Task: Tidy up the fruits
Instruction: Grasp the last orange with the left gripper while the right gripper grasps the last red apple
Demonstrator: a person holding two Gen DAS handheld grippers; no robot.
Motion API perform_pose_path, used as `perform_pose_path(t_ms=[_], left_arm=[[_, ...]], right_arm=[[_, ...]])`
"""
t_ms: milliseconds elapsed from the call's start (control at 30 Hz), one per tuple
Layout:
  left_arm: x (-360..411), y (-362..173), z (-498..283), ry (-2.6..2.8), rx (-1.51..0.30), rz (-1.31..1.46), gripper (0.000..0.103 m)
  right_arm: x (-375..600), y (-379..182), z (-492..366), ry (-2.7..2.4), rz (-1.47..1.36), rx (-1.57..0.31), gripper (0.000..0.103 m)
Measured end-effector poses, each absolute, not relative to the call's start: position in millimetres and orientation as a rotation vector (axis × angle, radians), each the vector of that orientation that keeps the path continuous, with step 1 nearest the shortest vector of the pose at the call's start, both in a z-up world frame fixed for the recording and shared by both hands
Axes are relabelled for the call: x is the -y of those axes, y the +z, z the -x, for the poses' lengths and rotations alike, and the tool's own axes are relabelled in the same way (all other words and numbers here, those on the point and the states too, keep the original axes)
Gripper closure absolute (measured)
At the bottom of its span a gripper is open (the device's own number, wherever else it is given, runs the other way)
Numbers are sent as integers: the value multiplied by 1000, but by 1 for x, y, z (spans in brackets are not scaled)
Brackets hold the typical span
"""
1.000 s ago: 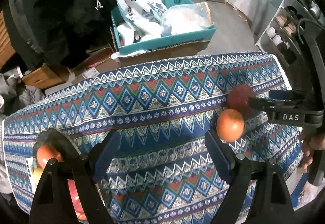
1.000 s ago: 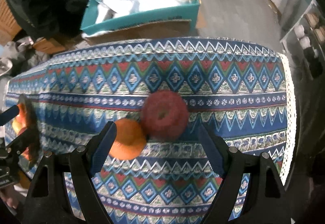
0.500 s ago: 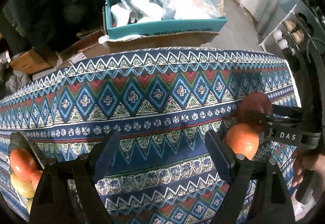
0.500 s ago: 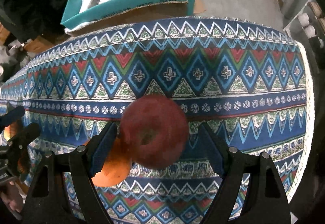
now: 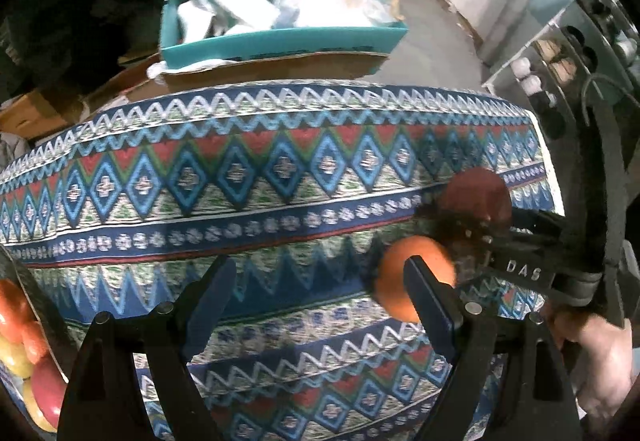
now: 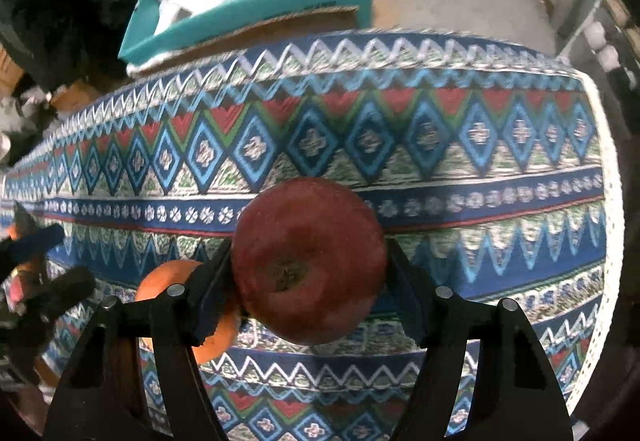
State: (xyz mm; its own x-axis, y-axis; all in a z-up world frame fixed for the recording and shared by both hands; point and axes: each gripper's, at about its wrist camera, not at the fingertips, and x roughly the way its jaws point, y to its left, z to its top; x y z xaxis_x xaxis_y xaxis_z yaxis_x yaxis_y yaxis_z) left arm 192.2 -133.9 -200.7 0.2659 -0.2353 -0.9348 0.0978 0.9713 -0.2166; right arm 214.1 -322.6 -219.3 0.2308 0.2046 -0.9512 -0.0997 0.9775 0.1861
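A dark red apple (image 6: pixel 308 261) rests stem-up on the patterned tablecloth (image 6: pixel 440 145). My right gripper (image 6: pixel 308 257) is over it, and its closing jaws touch the apple on both sides. An orange (image 6: pixel 168 281) lies just to the apple's left, partly behind the left finger. In the left wrist view, my left gripper (image 5: pixel 318 273) hangs open over bare cloth with nothing between its fingers. The orange (image 5: pixel 396 273) sits against its right finger, and the apple (image 5: pixel 476 193) lies beyond it in the right gripper (image 5: pixel 472 229). Several red and yellow fruits (image 5: pixel 16 325) are piled at the far left edge.
A teal box (image 5: pixel 280 37) full of bags stands on cardboard beyond the table's far edge. A shelf with bottles (image 5: pixel 528 81) stands at the right. A person's hand (image 5: pixel 596 361) holds the right gripper's handle. The cloth's lace edge (image 6: pixel 612 241) marks the table's right end.
The right gripper has come down around the apple and its jaws have narrowed onto it. The left gripper has sunk and shifted right, so the orange now sits at its right finger.
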Motion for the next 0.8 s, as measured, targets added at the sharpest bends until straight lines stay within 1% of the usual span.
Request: perform_pose_path(t_ms=[200,467,767,800], left_arm=[[160,-205,-186,-277,-1285,106,16],[190,-221,-185,-299,-1316,88,16],[200,-245,-187,-280,-1343,105,16],[199,-246,-187,-279,-1342,112,21]], right_arm=[[351,-207,-202,165,-104,-1291,32],[379,-210,-182,138,-129,-1290,32],[387,-210,-174,132,-121,-1287,32],[387,-209,-173,134,-117,-1286,32]])
